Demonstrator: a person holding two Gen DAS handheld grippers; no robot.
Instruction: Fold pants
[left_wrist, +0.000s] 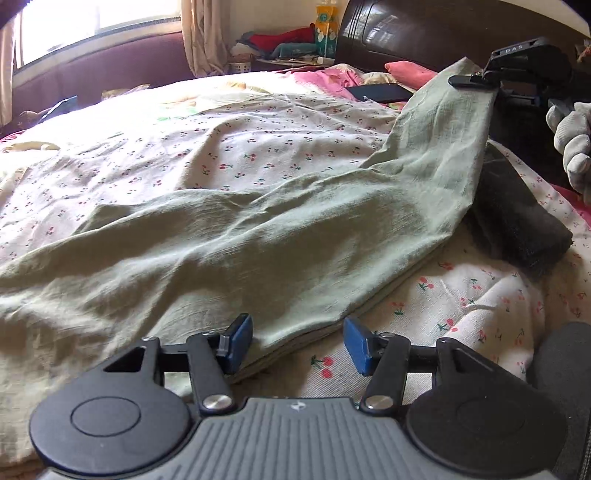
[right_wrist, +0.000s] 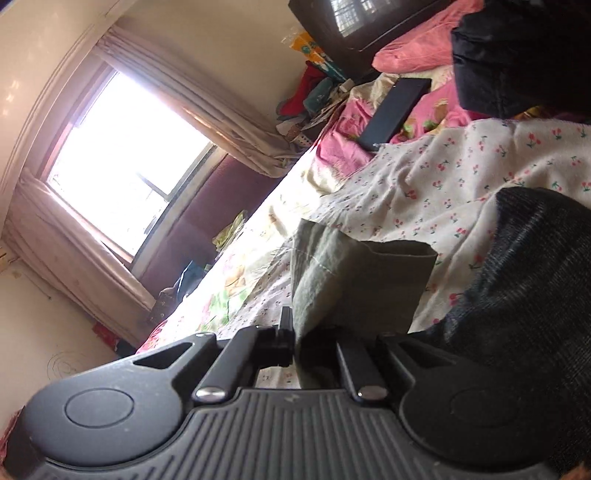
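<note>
Left wrist view
- Pants (left_wrist: 258, 229): pale green, they lie across the cherry-print bedsheet (left_wrist: 221, 147); one end is lifted up at the far right.
- Left gripper (left_wrist: 297, 345): the jaws stand apart, low at the near hem of the pants. The left blue pad (left_wrist: 236, 341) touches the cloth edge; the right one is over the sheet.
- Right gripper (left_wrist: 476, 79): it holds the raised end of the pants; a gloved hand (left_wrist: 570, 144) is beside it.
- Dark folded cloth (left_wrist: 517, 221): it lies on the sheet, just beside the pants.

Right wrist view
- Right gripper (right_wrist: 314, 354): the jaws are clamped on green cloth of the pants (right_wrist: 354, 284), which stands up between them.
- Black flat case (right_wrist: 397, 110): it rests on the pink bedding (right_wrist: 343, 147), well apart.
- Window (right_wrist: 122, 162): bright, with a curtain (right_wrist: 221, 122).
</note>
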